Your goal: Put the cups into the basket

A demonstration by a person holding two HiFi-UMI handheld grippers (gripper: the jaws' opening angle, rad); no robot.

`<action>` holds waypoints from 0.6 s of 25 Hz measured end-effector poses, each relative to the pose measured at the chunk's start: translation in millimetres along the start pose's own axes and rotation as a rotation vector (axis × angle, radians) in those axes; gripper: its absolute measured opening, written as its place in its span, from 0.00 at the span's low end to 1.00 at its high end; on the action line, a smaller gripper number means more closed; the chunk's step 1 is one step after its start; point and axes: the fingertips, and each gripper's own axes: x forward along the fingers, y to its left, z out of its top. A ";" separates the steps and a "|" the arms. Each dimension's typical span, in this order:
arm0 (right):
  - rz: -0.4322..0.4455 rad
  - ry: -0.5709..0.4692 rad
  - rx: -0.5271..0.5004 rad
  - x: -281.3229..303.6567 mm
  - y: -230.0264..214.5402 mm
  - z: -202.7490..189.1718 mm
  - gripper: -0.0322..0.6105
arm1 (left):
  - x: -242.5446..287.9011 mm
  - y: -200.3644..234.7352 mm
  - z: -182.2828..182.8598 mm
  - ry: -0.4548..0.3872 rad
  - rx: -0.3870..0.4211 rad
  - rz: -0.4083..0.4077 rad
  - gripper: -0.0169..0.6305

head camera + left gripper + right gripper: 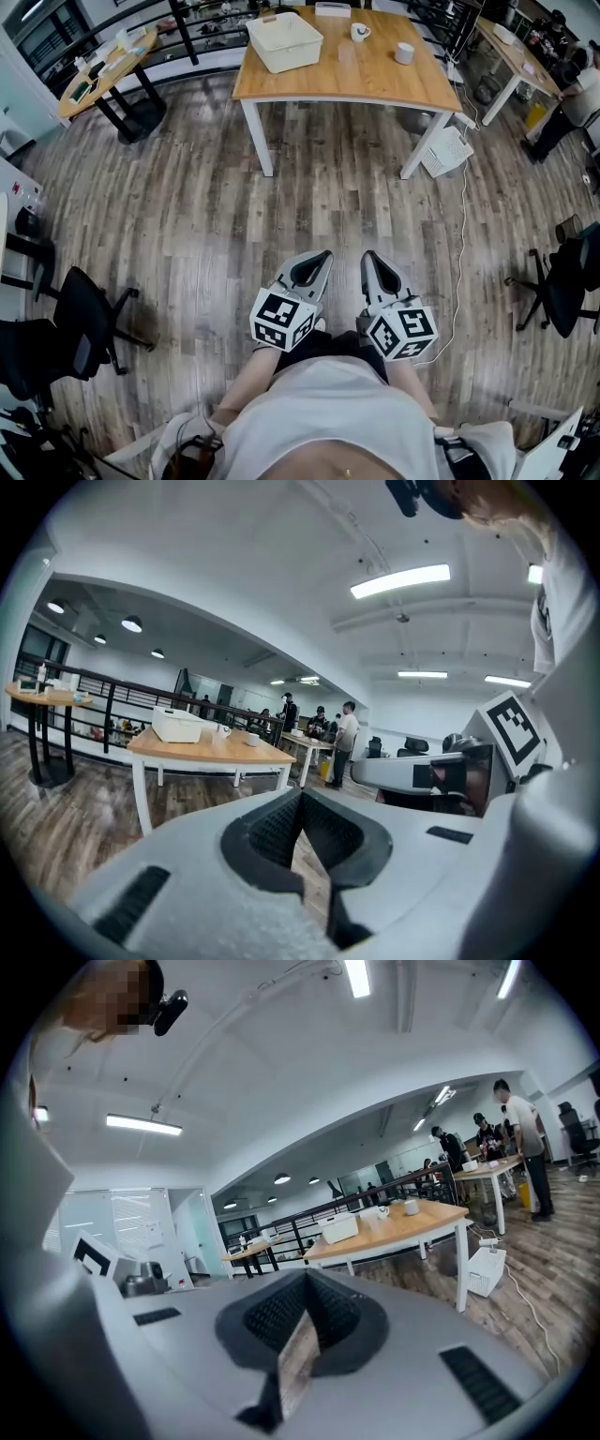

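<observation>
While I stand well back from the pale wooden table with white legs (375, 84), both my tools are empty: the left gripper (322, 257) has its dark ribbed pads pressed together at the tips, and the right gripper (371, 256) is just as tightly closed, nothing pinched in either. The cups all sit on the far tabletop: a white handled mug (360, 32) near the back edge, a plain white round cup (404, 53) to its right, and what looks like a clear tumbler (347, 53) between them, close to the white rectangular plastic basket (284, 40). My worry is the tumbler, since it is nearly invisible against the wood and I could knock it over reaching for the mug. The white cups look glazed and slick, so a shallow bite on a curved wall may let one squirt out of my pads. That basket seems light and thin-walled, and a bump from a cup could push it along the smooth top. On the grey plank floor (206, 216) a thin white cable (461, 244) trails from the table's right side, an easy snag for my feet.
</observation>
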 end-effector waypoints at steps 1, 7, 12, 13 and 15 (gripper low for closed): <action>0.001 -0.002 -0.001 2.1 0.5 0.0 0.07 | -0.3 1.7 1.3 -0.005 0.022 0.005 0.04; 0.014 -0.005 -0.007 14.5 6.7 0.8 0.07 | 6.3 11.9 7.7 -0.015 0.023 0.026 0.04; 0.006 -0.020 -0.026 23.0 -0.8 6.5 0.07 | 22.4 18.9 13.7 -0.019 -0.004 0.022 0.04; 0.000 -0.019 -0.025 25.4 -4.9 7.1 0.07 | 26.4 20.5 14.4 -0.018 -0.007 0.024 0.04; -0.009 -0.018 -0.023 31.6 -13.6 8.7 0.07 | 35.5 24.5 15.6 -0.016 -0.011 0.027 0.04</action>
